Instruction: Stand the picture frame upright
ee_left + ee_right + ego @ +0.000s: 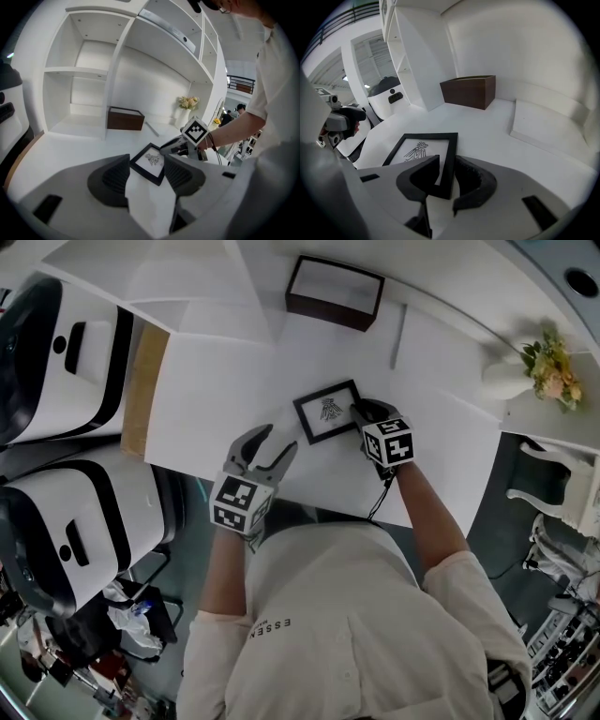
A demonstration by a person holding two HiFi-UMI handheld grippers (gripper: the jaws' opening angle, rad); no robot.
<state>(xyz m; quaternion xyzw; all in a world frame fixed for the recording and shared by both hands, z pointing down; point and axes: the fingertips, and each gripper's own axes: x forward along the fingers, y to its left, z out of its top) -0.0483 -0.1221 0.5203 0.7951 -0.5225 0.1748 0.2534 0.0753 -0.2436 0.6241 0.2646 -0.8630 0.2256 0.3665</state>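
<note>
A small black picture frame point(328, 412) with a line drawing lies flat on the white table point(216, 399). My right gripper point(361, 412) reaches its right side. In the right gripper view the jaws stand on either side of the picture frame's point(422, 152) right bar, one pad over the glass and one at the outer edge, and my right gripper point(446, 165) looks closed against it. My left gripper point(270, 442) hovers near the table's front edge, open with nothing in it. In the left gripper view the picture frame point(151, 161) lies just beyond the jaws of my left gripper point(146, 174).
A dark brown open box point(335, 292) stands at the back by the shelf unit point(93, 70). A white vase with flowers point(525, 371) is at the far right. Two white and black machines point(66, 362) stand to the left. A flat white board point(548, 124) lies at the right.
</note>
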